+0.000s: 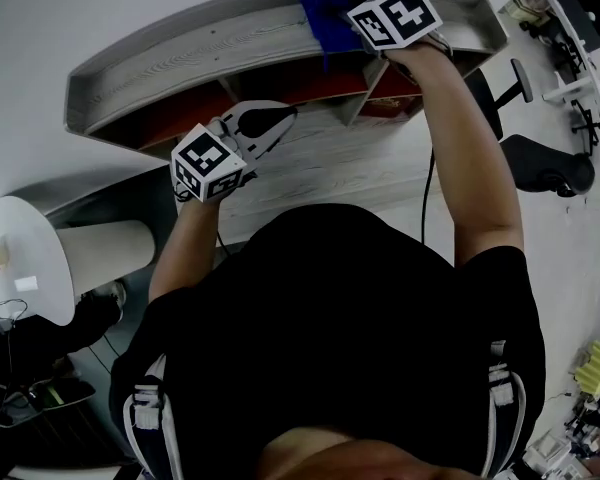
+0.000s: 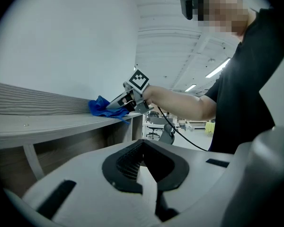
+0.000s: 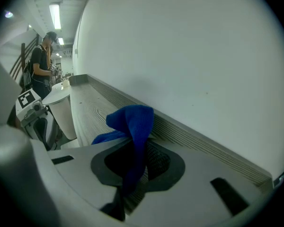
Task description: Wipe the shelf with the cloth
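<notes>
1. Blue cloth [image 3: 132, 122] sits on the shelf's top board [image 1: 210, 53], toward its right end, next to the ribbed back lip by the white wall [image 3: 189, 56]. One fold stands up in a hump; a strip runs down btwn the jaws.
2. Right gripper [image 3: 135, 162] is clamped on that cloth, jaws narrow w/ the fabric pinched in the middle. In the head view the right gripper's marker cube [image 1: 395, 13] sits just right of the cloth, arm stretched fwd over the shelf.
3. Left gripper [image 2: 144, 174]: jaws together, nothing btwn them. It hangs in front of the shelf, lower than the top board, well apart from the cloth (its own view looks up along the board at the other gripper).
4. Shelf is grey wood-grain; open compartments [image 1: 170, 118] w/ reddish-brown insides show under the top board.
5. Further out: white round stand [image 1: 30, 258] at left of the head view, dark office chair [image 1: 545, 163] at right, and a second person [image 3: 40, 70] standing in the bkgd past the shelf's far end.
</notes>
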`<state>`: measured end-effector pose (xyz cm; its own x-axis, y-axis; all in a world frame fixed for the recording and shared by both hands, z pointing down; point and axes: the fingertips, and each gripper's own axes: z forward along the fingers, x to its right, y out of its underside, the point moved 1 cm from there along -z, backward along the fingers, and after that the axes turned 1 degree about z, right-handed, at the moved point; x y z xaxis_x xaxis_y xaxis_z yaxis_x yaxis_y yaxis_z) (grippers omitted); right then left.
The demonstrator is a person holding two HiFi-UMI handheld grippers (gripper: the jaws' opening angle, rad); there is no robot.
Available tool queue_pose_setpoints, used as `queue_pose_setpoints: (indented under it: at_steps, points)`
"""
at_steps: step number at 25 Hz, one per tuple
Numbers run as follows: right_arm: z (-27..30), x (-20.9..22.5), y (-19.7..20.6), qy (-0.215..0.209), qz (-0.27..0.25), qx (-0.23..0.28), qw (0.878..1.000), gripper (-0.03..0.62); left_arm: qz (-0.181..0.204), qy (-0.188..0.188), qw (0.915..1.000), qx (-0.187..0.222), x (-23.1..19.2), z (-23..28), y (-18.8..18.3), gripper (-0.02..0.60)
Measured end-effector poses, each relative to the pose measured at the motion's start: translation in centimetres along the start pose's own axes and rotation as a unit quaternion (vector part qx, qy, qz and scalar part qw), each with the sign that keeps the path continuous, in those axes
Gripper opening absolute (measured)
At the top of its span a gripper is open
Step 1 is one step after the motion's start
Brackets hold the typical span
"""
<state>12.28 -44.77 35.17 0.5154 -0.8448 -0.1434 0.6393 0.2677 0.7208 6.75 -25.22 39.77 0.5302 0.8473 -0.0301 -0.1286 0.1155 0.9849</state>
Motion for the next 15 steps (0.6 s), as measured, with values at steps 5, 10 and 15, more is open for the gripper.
queue_pose_setpoints:
  at_steps: [5,10,15]
  points:
    - [-1.5,2.4,1.8,0.013,0.012,0.002,1.000,0.054,0.002,0.013,0.9999,-0.005,0.7,2.3,-0.2,0.017]
    - [-2.9,4.6,3.5,0.021,0.024,-0.001,0.999,0.054,0.004,0.024,0.9997,-0.006,1.5,4.4,-0.3,0.017]
    - [-4.3,6.9,5.2,0.024,0.047,0.005,0.999,0.054,0.004,0.039,0.9992,-0.011,2.4,6.3,-0.1,0.017]
